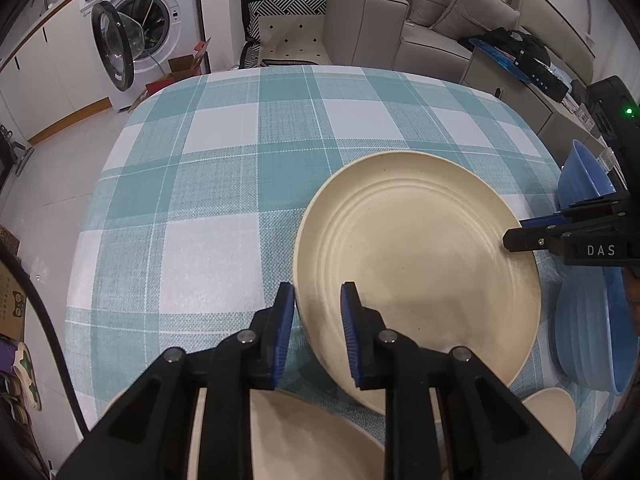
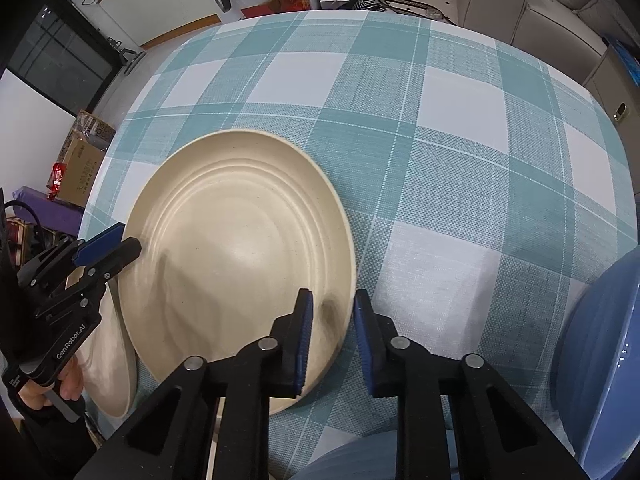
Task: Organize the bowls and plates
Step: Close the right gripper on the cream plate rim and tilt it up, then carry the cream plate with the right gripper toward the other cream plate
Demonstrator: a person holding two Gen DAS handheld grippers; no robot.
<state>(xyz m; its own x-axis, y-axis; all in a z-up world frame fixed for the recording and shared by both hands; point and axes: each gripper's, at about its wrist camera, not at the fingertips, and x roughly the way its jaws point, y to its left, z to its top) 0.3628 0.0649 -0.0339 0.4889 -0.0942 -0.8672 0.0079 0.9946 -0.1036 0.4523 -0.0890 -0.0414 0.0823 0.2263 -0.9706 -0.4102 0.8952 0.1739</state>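
- Our left claw (image 1: 317, 334) is clamped on the near-left rim of the large cream plate (image 1: 416, 256), one blue pad outside the rim and one inside; the plate lies just right of the middle of the checked tablecloth (image 1: 224, 168).
- The risk on this side, as we judge it: the pads catch only a thin strip of rim, so the plate could pivot or slide out if we lift unevenly.
- Our right claw (image 2: 333, 338) grips the opposite, near-right rim of the same plate in the same way, jaws closed down onto the edge.
- If our two hands rise at different rates or pull apart, the plate could twist free and drop onto the dishes beside it.
- The blue bowls (image 1: 588, 320) sit just right of the plate, so a swing that way could knock them.
- Counted: one cream plate held; at least two more cream dishes (image 1: 312, 444) near the front edge; two blue bowls as far as we can tell, both partly cut off; two claws.
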